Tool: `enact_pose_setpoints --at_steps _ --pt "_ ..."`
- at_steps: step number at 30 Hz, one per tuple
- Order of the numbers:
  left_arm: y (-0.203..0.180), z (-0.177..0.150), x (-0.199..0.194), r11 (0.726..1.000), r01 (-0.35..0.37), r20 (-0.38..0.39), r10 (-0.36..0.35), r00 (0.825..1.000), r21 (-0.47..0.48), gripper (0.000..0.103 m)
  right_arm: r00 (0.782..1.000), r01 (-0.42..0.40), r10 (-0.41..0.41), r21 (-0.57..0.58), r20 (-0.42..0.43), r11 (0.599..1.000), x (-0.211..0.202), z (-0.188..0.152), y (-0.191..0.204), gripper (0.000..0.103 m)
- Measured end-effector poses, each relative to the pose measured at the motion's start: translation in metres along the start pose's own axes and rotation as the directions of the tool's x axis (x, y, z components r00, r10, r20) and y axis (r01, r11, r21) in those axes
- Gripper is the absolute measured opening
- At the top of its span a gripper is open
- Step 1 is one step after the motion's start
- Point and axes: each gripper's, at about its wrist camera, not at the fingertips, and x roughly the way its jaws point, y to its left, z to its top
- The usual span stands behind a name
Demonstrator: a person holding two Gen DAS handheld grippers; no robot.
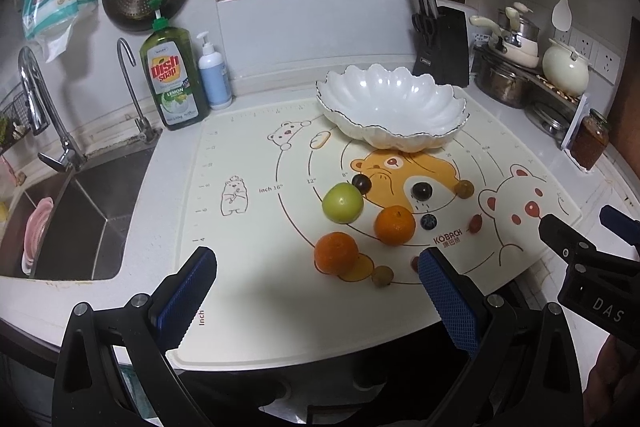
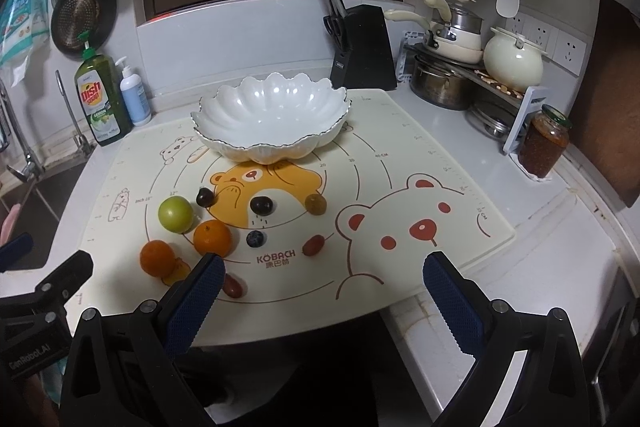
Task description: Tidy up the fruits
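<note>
Kitchen corner, white desk (image 2: pixel 500 267) under a cream bear-print silicone mat (image 2: pixel 400 147). Scattered in front of the white scalloped ceramic bowl (image 2: pixel 272 115): round green apple-like fruit (image 1: pixel 343 203), two small oranges (image 1: pixel 394 225) (image 1: pixel 336 253), dark plums, a blueberry (image 1: pixel 428 221), reddish and tan grapes. Probably firm and light, yet round and prone to rolling; best pinched across the widest middle, gently on grapes. Bowl empty, likely fragile. Left tool (image 1: pixel 316 291) and right tool (image 2: pixel 324 291) both spread wide, holding nothing, short of the fruit.

Home kitchen: sink (image 1: pixel 76 211), dish soap (image 1: pixel 174 77), knife block (image 2: pixel 362 47), pots (image 2: pixel 440 83).
</note>
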Motion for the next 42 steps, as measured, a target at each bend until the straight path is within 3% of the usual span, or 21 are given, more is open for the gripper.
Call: enact_pose_setpoints --at_steps 28,42 --pt "-0.010 0.001 0.007 1.000 0.007 -0.015 -0.007 1.000 0.029 0.103 1.000 0.002 -0.002 0.005 -0.008 1.000 -0.001 0.001 0.000 0.101" --pt "-0.012 -0.004 0.032 0.999 0.013 -0.022 -0.012 1.000 0.043 0.103 0.999 -0.014 0.015 0.013 -0.031 1.000 0.028 -0.006 0.002 0.101"
